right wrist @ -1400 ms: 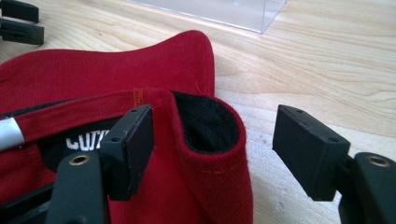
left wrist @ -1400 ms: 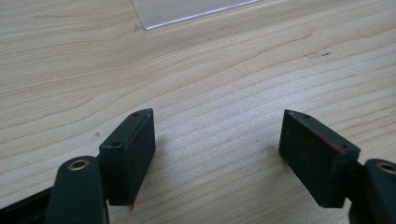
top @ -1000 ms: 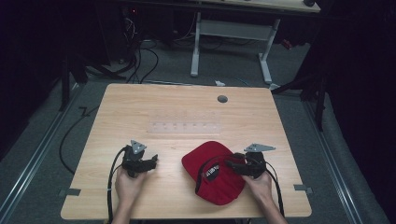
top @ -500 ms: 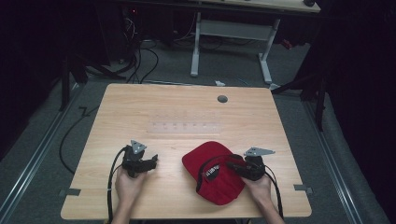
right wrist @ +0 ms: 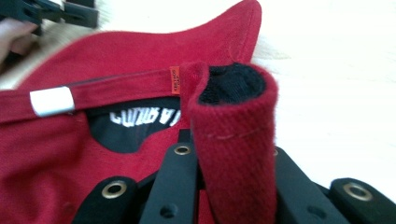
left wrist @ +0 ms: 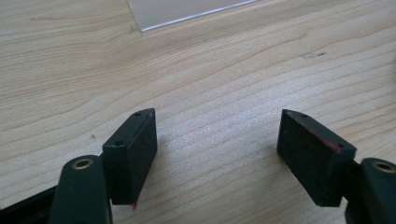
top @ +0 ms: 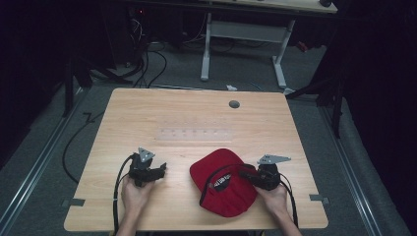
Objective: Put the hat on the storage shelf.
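The wooden desk spreads out in front of me, with a second white-legged desk beyond it on the grey floor and dark cables trailing over there. On my desk the biggest thing is the red cap, lying near my edge, right of centre, with its black lining and white lettering turned up. My right gripper is clamped on a folded strip of the cap's red fabric; in the right gripper view that fold stands up between the jaws and blocks much of what lies behind it, beside the cap's small orange tag and white label. My left gripper sits well apart from the cap, over bare wood at the left, with its jaws spread wide and nothing between them. A clear flat strip lies mid-desk, just ahead of that gripper's jaws. A small grey round grommet sits near the far edge.
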`<state>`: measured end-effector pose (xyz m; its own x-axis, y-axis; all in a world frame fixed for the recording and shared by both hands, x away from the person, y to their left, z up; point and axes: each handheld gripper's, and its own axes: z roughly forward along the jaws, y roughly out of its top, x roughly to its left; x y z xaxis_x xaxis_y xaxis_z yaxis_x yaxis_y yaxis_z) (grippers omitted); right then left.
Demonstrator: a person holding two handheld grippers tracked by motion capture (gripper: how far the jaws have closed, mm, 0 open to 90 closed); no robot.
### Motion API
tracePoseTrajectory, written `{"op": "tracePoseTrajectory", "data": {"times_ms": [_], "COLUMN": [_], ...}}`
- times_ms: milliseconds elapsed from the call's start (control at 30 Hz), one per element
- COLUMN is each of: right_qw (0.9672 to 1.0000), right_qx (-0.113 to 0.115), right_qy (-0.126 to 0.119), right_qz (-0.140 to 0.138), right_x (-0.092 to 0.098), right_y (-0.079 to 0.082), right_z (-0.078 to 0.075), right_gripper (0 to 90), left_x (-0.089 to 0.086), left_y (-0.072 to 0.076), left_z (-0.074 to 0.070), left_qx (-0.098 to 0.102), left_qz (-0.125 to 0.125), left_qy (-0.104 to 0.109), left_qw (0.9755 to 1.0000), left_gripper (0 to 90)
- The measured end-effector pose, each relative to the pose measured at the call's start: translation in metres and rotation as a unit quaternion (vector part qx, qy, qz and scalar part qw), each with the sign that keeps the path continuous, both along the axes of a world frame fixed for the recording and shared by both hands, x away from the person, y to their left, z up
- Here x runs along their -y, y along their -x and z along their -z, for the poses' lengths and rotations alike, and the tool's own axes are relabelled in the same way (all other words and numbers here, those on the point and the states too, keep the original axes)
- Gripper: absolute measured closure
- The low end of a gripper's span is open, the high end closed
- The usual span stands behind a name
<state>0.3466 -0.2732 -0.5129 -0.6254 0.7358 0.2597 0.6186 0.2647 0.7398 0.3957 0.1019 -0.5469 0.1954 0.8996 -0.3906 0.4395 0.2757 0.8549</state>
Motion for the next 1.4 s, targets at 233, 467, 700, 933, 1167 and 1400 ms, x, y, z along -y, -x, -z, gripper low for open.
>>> {"op": "tracePoseTrajectory", "data": {"times_ms": [233,467,700,933,1167,1400], "right_qw": [0.9997,0.9994,0.9990,0.9982,0.9979,0.9975], "right_qx": [-0.012,-0.007,-0.009,-0.012,-0.015,-0.020], "right_qy": [-0.022,-0.033,-0.044,-0.058,-0.061,-0.065], "right_qz": [0.000,0.001,0.005,0.013,0.015,0.015], "right_x": [0.004,0.006,0.007,0.011,0.010,0.008], "right_y": [0.001,0.000,-0.003,-0.006,-0.011,-0.017], "right_z": [-0.007,-0.023,-0.032,-0.039,-0.050,-0.058], "right_gripper": [85.4,85.5,85.6,85.7,85.6,85.7], "left_x": [0.000,0.002,0.012,0.021,0.036,0.050], "left_y": [0.000,0.003,0.013,0.029,0.047,0.060], "left_z": [0.000,0.000,-0.003,-0.017,-0.029,-0.034], "left_qx": [-0.001,0.002,0.019,0.046,0.073,0.087], "left_qz": [0.001,0.014,0.048,0.086,0.131,0.168], "left_qy": [0.000,-0.003,-0.016,-0.019,-0.032,-0.043], "left_qw": [1.0000,0.9999,0.9986,0.9951,0.9881,0.9811], "left_gripper": [27.9,28.8,28.2,27.2,25.4,23.3]}}
